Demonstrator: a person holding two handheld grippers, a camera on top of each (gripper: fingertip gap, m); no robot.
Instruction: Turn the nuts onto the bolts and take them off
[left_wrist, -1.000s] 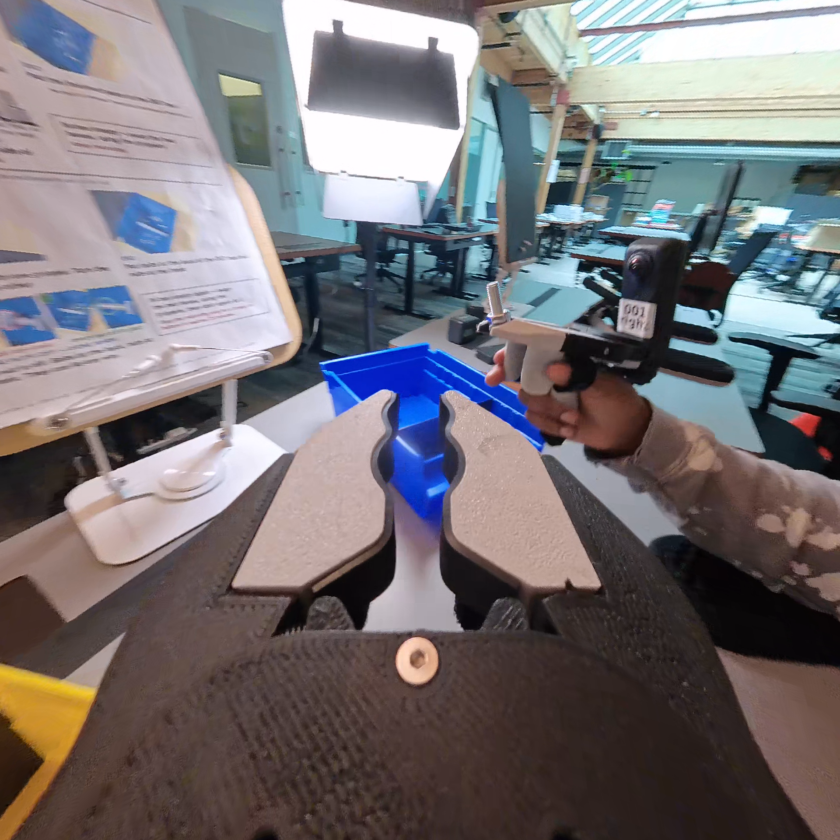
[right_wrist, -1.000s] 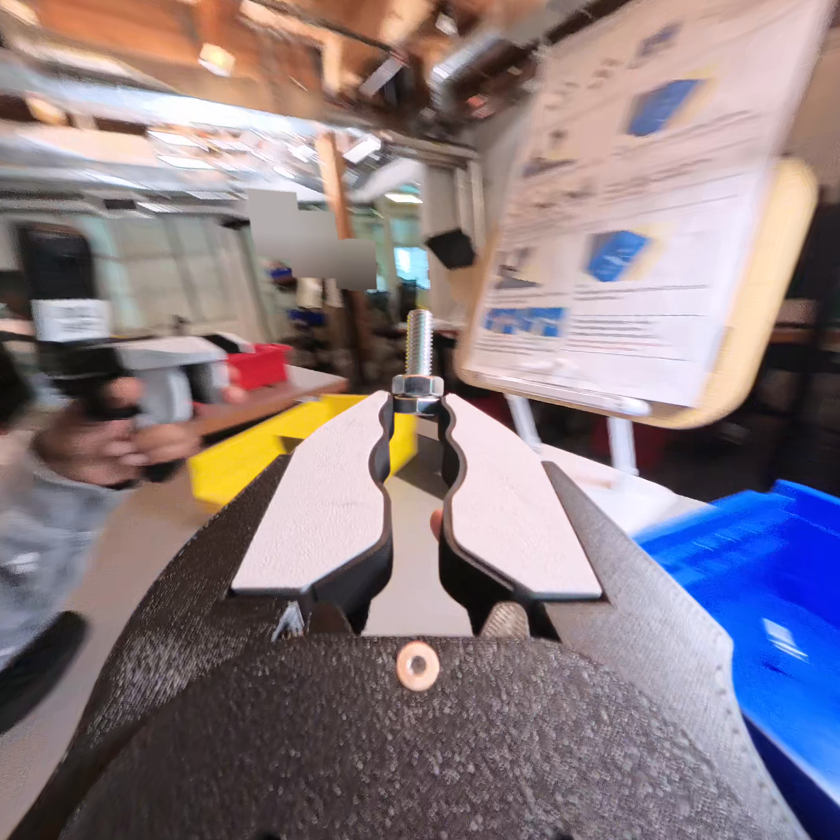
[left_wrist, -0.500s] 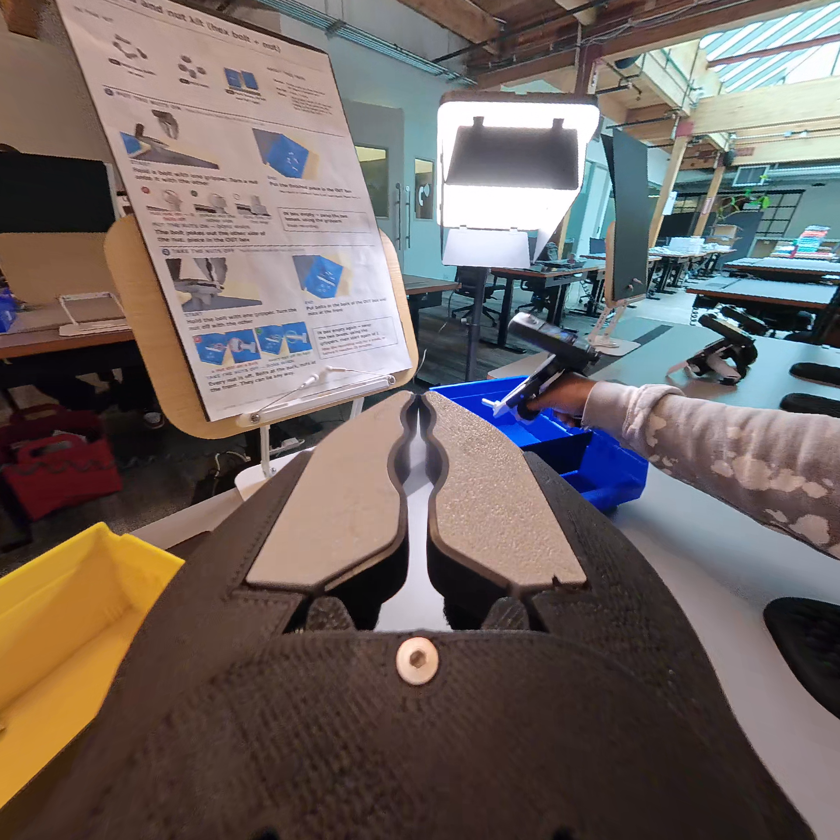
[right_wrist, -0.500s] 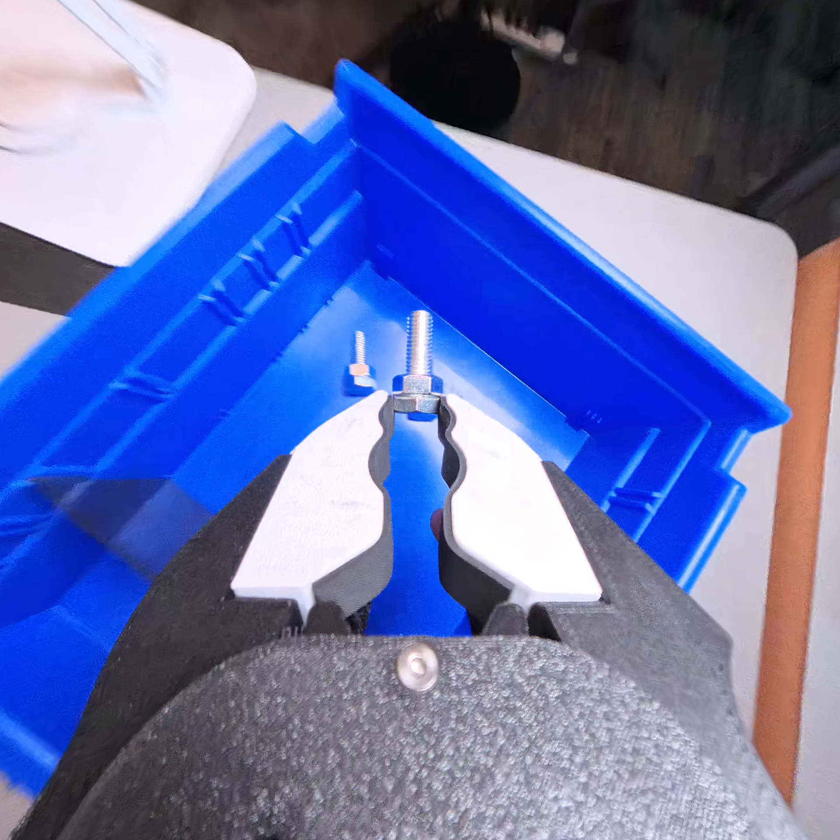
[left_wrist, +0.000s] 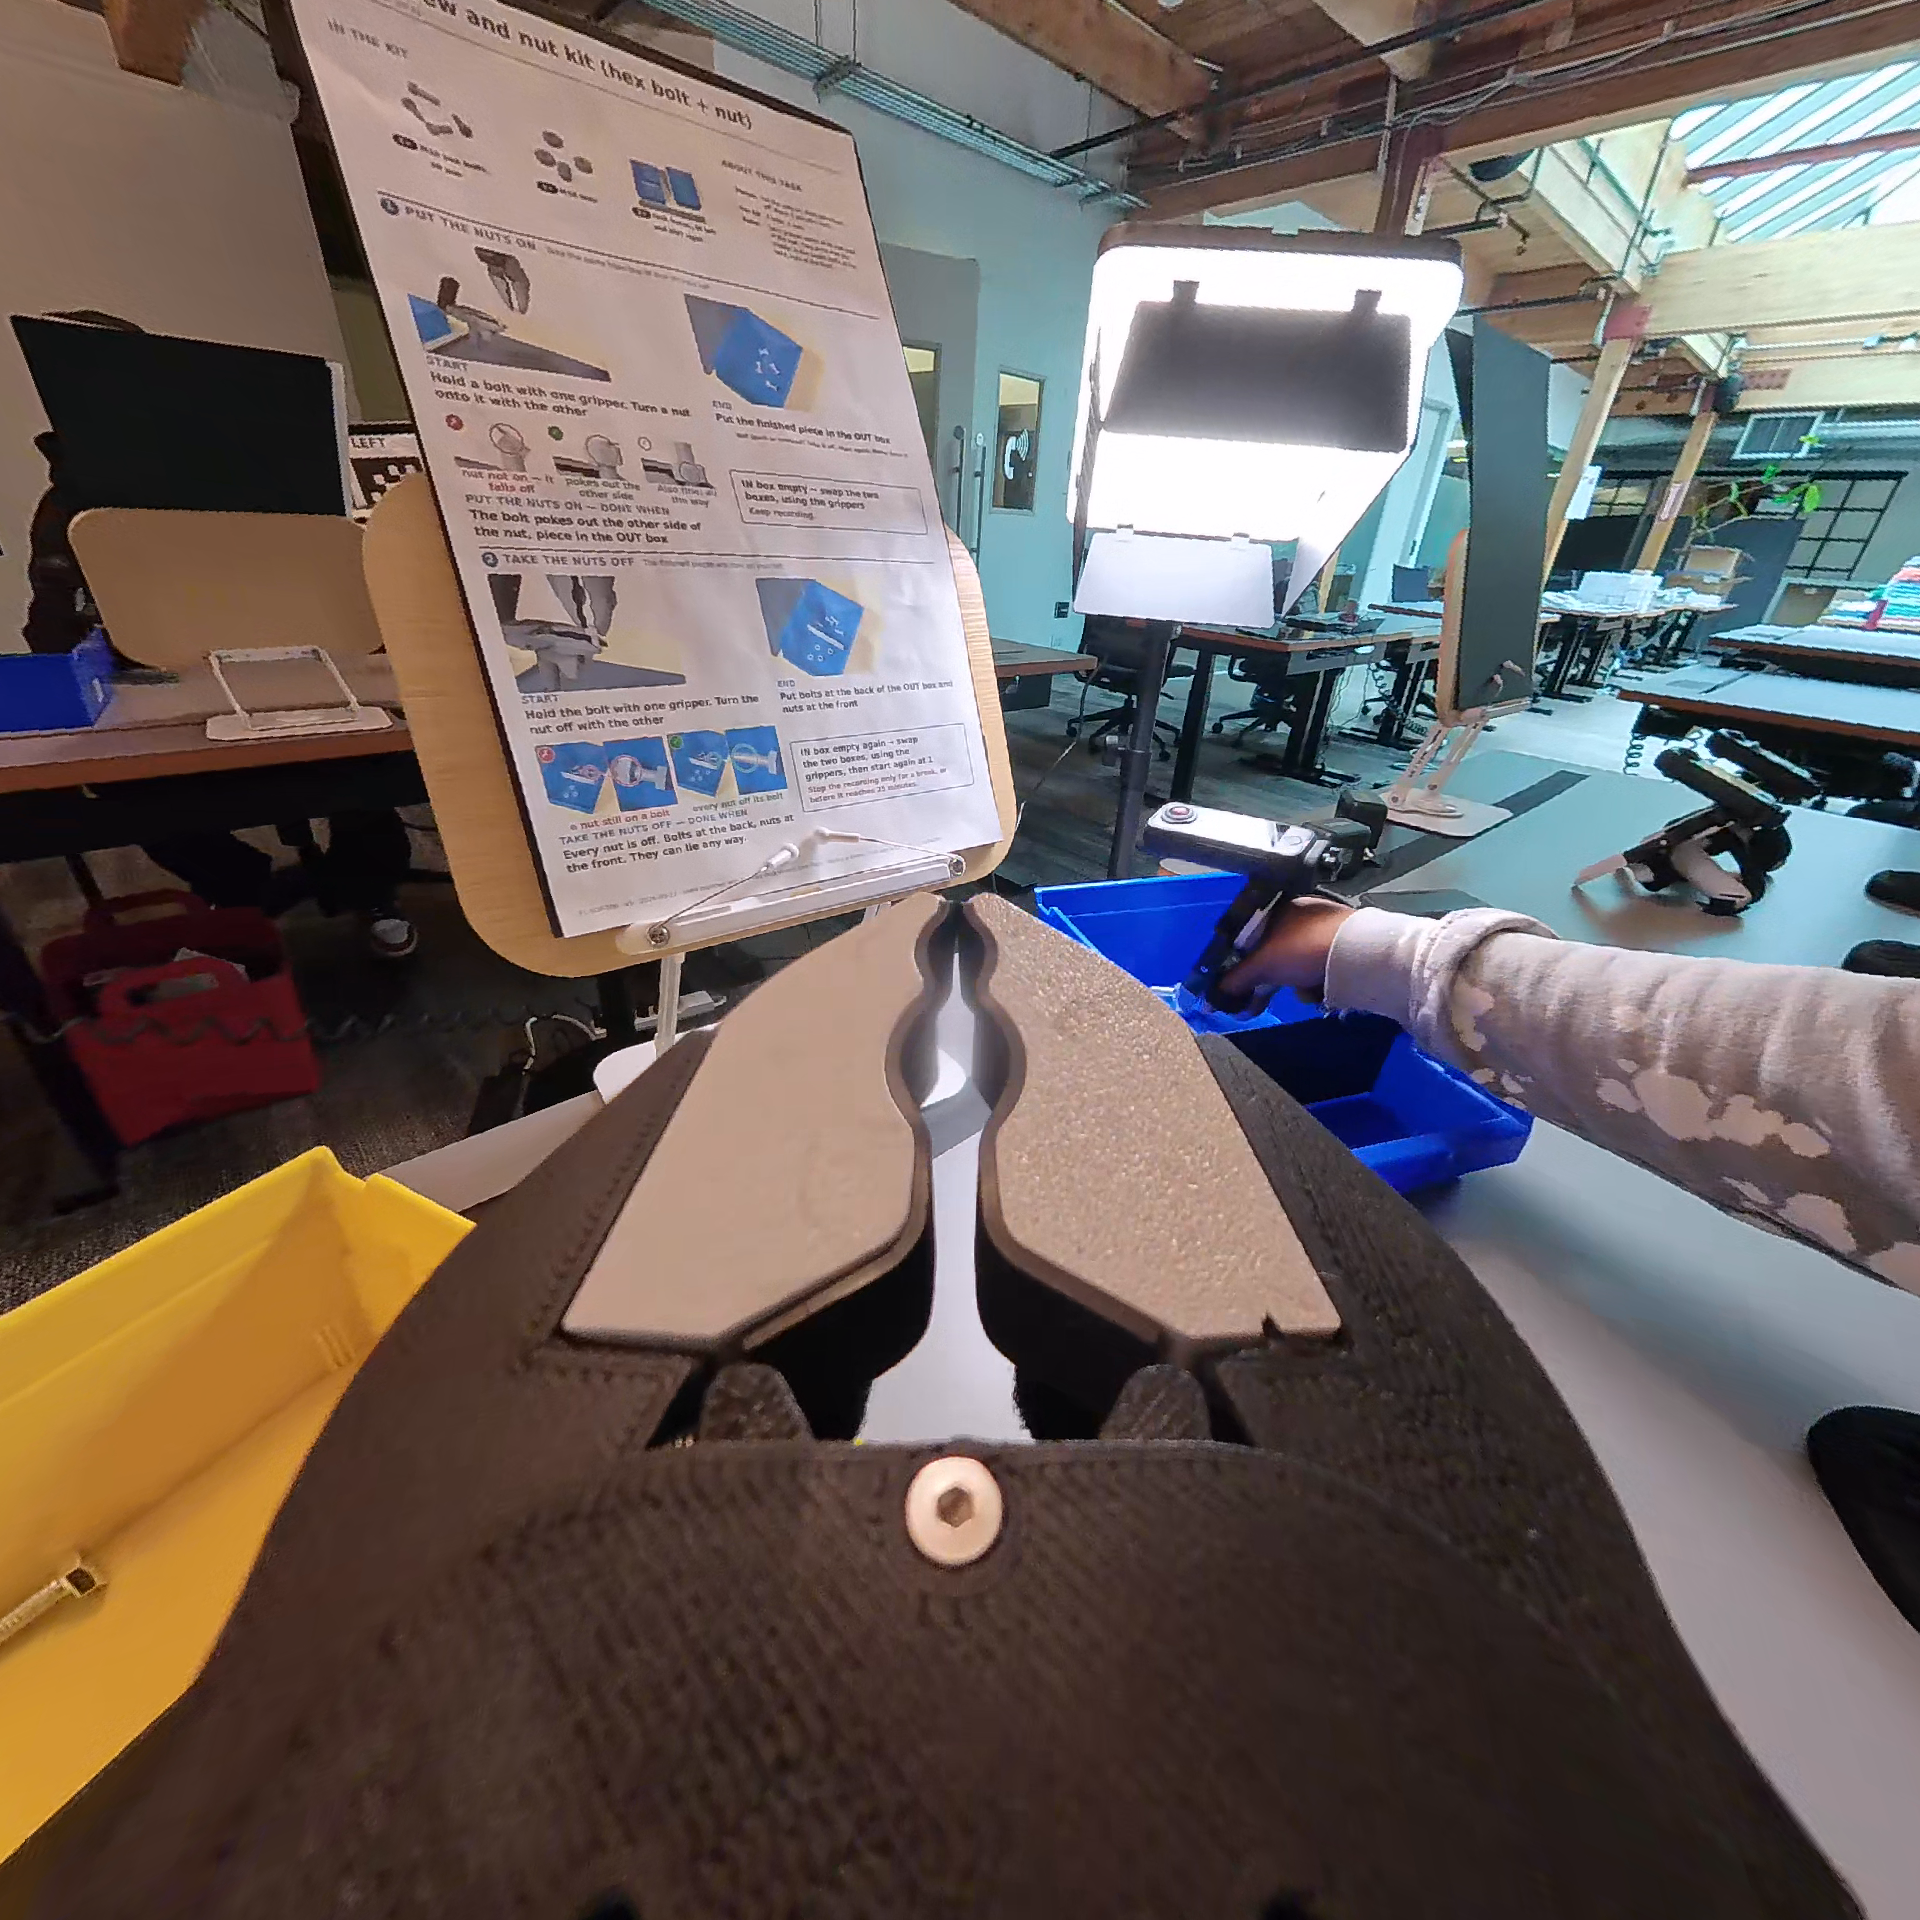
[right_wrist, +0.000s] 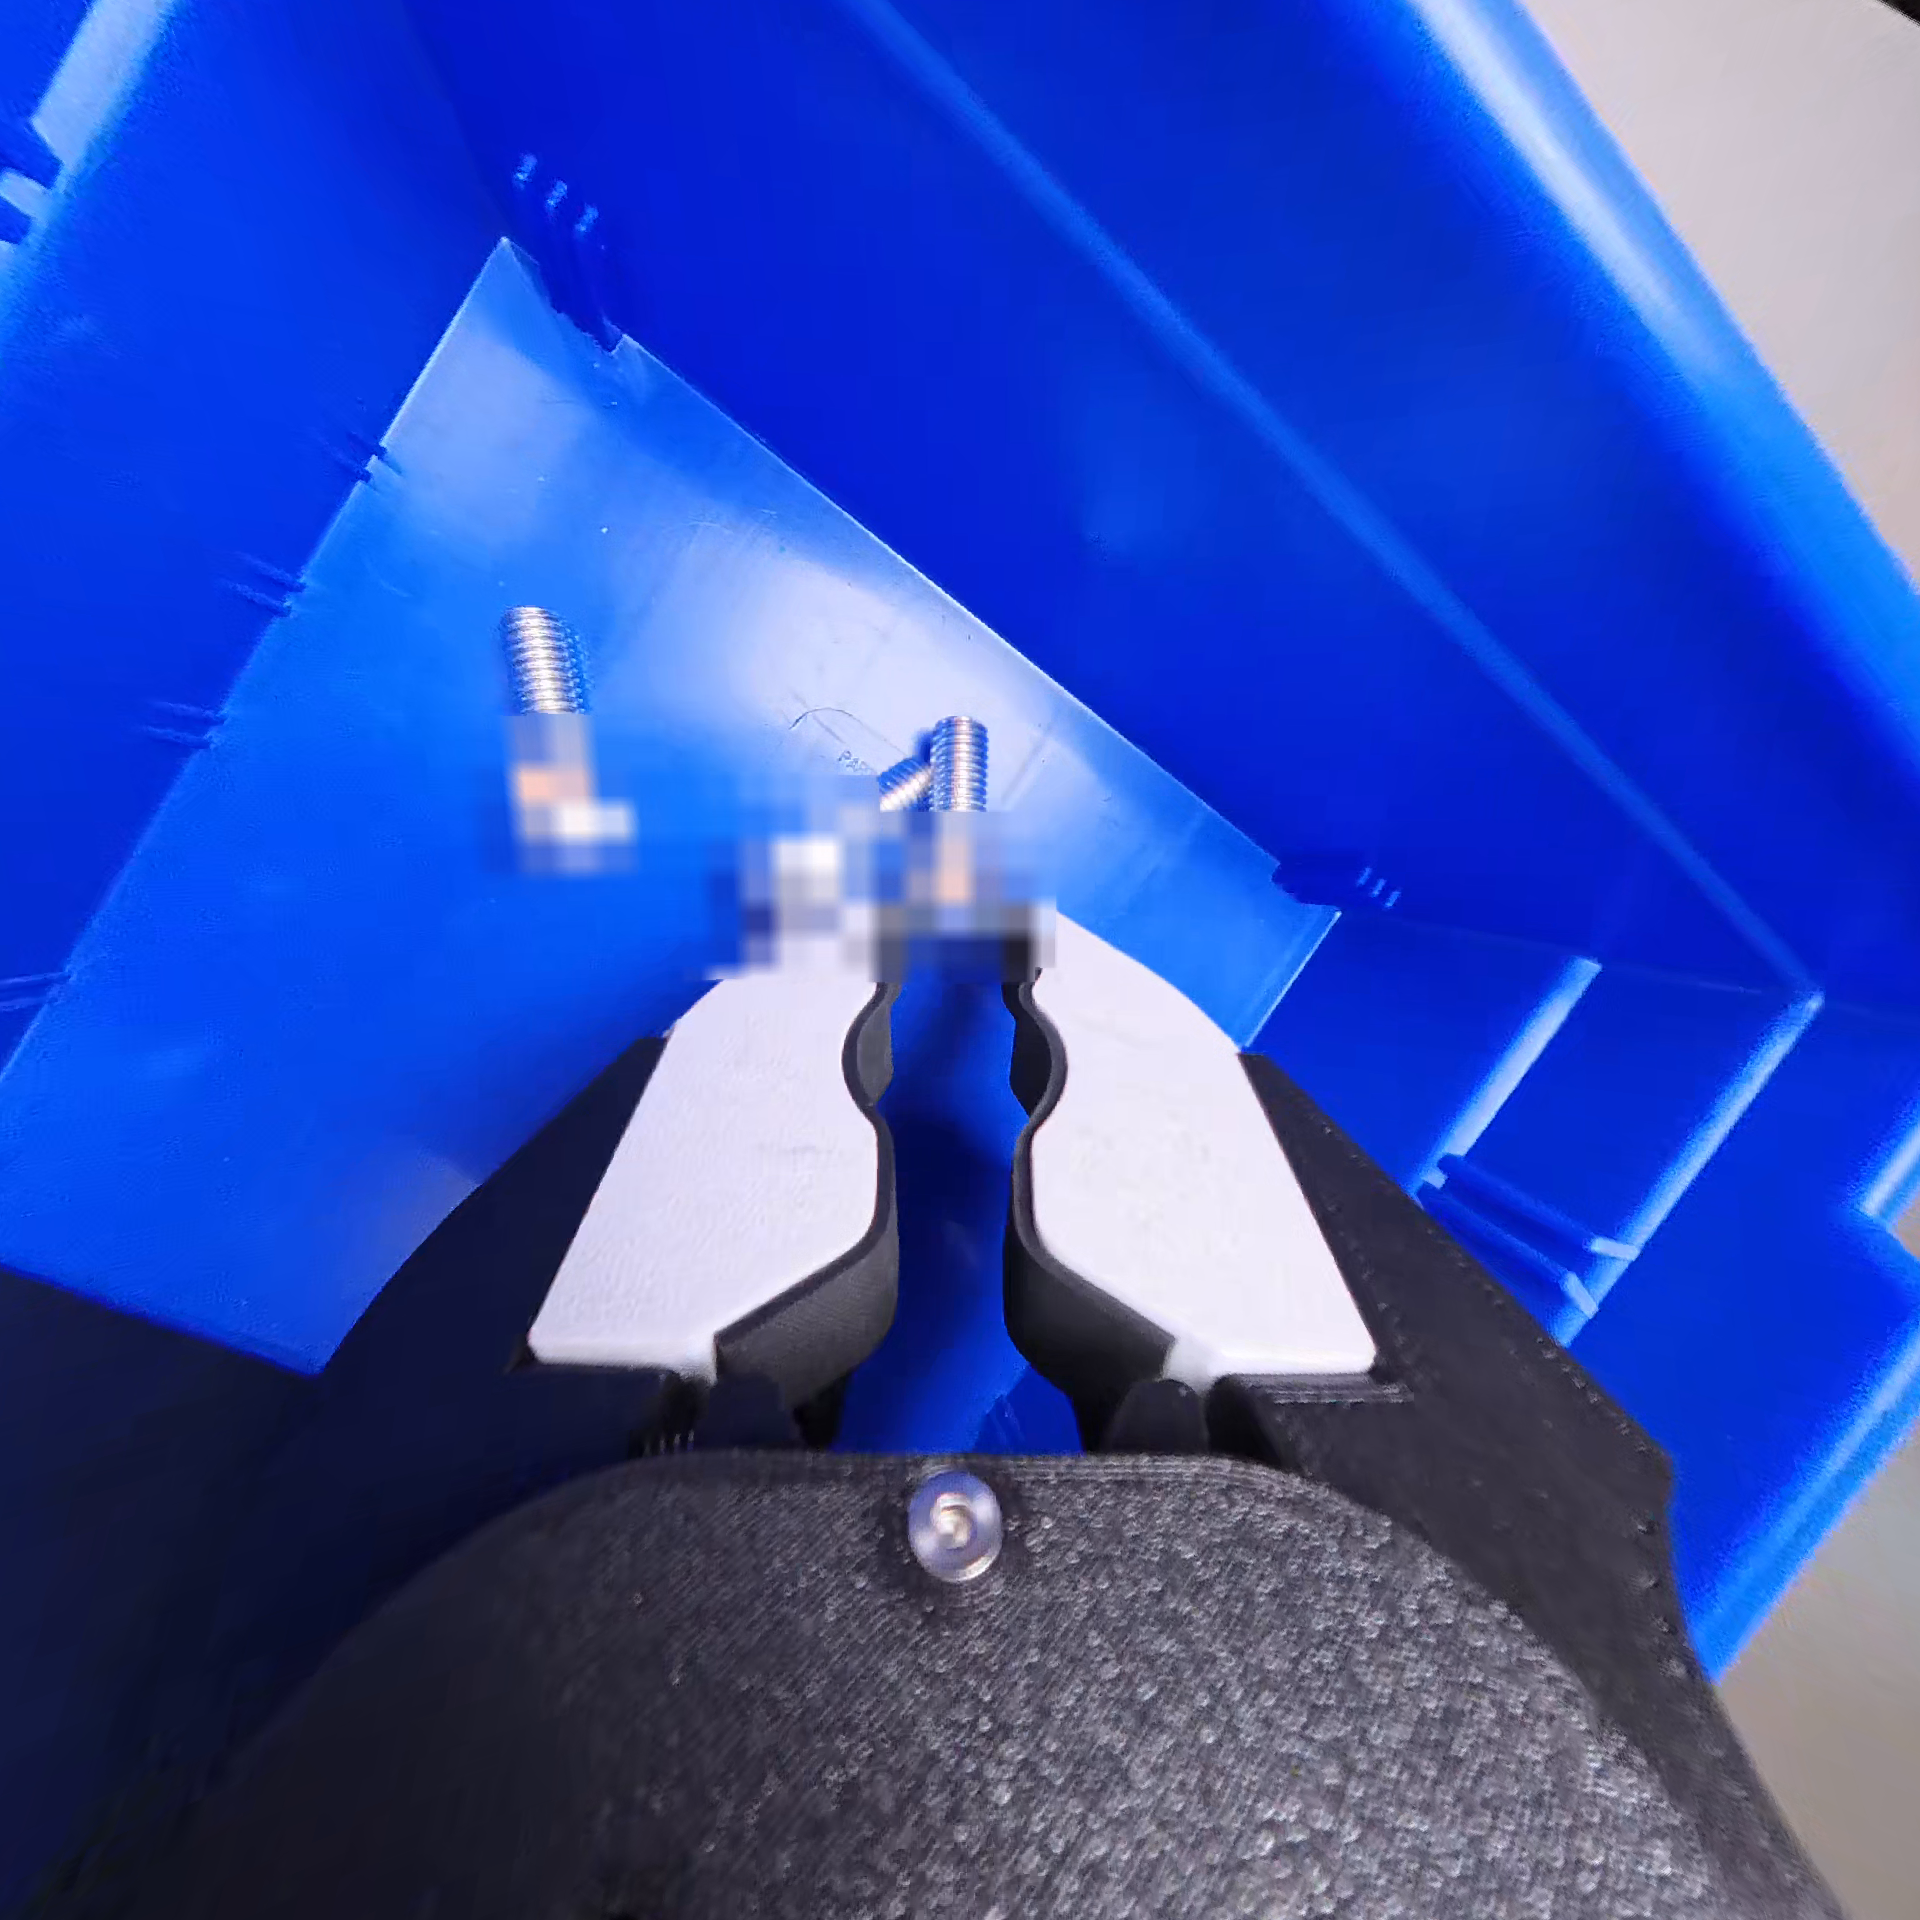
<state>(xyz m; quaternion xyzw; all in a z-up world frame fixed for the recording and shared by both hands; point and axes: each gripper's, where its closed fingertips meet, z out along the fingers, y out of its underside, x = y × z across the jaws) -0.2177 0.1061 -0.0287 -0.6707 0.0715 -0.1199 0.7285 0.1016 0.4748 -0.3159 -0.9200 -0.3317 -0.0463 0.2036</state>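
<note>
My right gripper (right_wrist: 951, 956) is low inside the blue bin (right_wrist: 1299, 436), shut on a bolt with a nut; its threaded end (right_wrist: 958, 764) sticks out past the fingertips. A mosaic patch covers the tips and the nut. A second bolt (right_wrist: 540, 665) lies on the bin floor to the left, and a third bolt's tip (right_wrist: 902, 781) shows beside the held one. My left gripper (left_wrist: 951, 920) is shut and empty, raised over the table between the yellow bin (left_wrist: 208, 1351) and the blue bin (left_wrist: 1382, 1122). The right gripper (left_wrist: 1236, 935) also shows there, in a hand, reaching into the blue bin.
A bolt (left_wrist: 47, 1595) lies in the yellow bin. An instruction sheet on a wooden stand (left_wrist: 675, 499) rises behind the bins. A lamp panel (left_wrist: 1257, 416) stands farther back. A dark pad (left_wrist: 1870, 1496) lies at the table's right edge. The tips of one gripper are about 55 cm away from the tips of the other.
My right gripper has swung from upright down into the blue bin, bolt still in it, and now sits closer to the floor. My left gripper has shut and moved left.
</note>
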